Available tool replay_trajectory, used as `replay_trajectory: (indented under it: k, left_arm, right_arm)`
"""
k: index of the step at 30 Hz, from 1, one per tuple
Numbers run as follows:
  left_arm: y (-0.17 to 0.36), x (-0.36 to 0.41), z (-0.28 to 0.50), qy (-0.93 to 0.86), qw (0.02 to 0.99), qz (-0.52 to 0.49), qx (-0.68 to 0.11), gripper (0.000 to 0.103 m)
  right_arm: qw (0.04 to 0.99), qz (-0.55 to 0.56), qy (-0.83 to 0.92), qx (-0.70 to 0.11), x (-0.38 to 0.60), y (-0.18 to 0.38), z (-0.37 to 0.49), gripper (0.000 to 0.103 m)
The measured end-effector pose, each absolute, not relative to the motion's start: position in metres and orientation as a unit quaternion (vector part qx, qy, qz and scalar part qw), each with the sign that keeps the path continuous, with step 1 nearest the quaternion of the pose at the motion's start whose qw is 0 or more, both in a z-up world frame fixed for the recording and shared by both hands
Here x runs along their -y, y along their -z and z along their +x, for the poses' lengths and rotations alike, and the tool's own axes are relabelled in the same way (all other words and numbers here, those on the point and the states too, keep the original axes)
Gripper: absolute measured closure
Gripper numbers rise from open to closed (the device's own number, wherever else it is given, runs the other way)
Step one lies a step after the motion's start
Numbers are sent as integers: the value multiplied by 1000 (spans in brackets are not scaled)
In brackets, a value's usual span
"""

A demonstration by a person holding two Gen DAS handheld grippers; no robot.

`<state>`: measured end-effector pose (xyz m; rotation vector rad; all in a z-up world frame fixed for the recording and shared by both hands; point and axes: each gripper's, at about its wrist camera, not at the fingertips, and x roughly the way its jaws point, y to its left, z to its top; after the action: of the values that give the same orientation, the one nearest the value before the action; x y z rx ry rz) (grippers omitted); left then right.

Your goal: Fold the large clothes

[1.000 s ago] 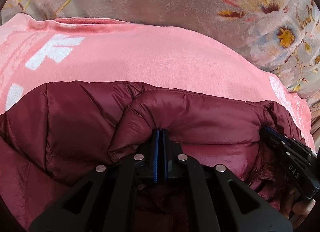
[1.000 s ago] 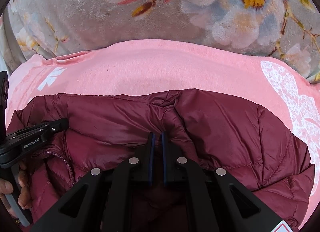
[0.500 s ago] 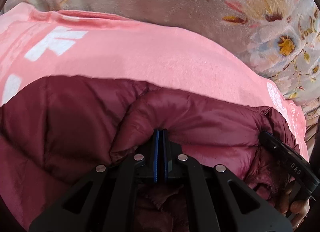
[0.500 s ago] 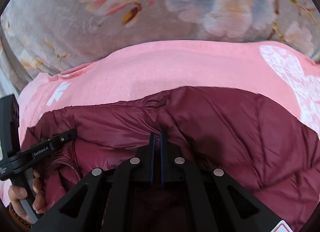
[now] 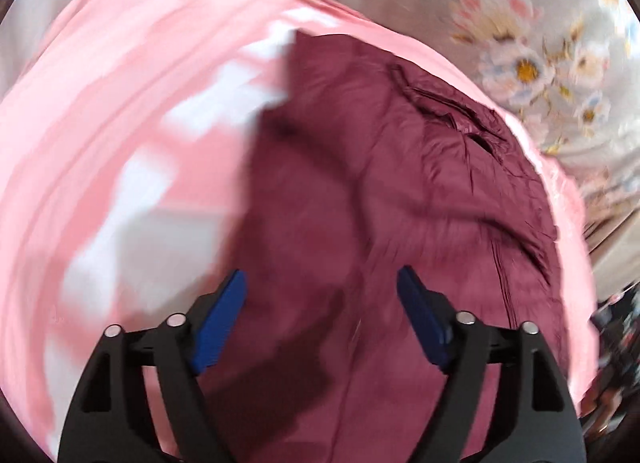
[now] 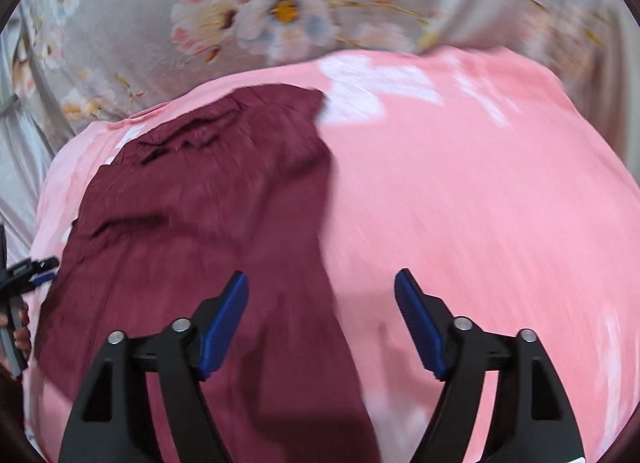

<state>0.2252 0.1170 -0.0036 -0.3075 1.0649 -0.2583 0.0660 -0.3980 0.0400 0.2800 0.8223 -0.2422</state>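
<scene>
Both tools empty, fingers spread wide: left tool [image 5: 320, 319], right tool [image 6: 320, 319]. Maroon jacket [image 5: 380, 203] lies flat on pink blanket [image 6: 480, 203]. Between folds, likely; next move needs a fresh edge grip.

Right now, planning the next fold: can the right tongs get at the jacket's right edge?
Probably yes. The right tongs are open above the maroon jacket, whose right edge runs between their fingers on the pink blanket; nothing covers it.
</scene>
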Motion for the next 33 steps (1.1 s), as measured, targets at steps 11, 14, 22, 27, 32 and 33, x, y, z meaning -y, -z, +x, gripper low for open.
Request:
replay_trajectory:
  k: [11, 14, 22, 27, 32, 33]
  left_arm:
    - [13, -163, 124, 108, 831, -266, -476, 23]
    - [11, -152, 125, 103, 838, -253, -473, 31]
    - [6, -150, 118, 100, 835, -258, -476, 92]
    - [-36, -162, 90, 134, 850, -260, -438, 97]
    - [-90, -186, 38, 175, 870, -255, -385, 98]
    - [-104, -192, 24, 181, 874, -254, -372, 98]
  right_arm:
    - [872, 256, 91, -408, 370, 18, -29, 22]
    - [879, 267, 104, -382, 363, 20, -26, 22]
    - [864, 330, 89, -370, 370, 23, -16, 97]
    - [892, 298, 57, -334, 355, -18, -46, 99]
    - [933, 237, 11, -272, 332, -81, -106, 100]
    - [942, 220, 5, -255, 327, -97, -123, 100]
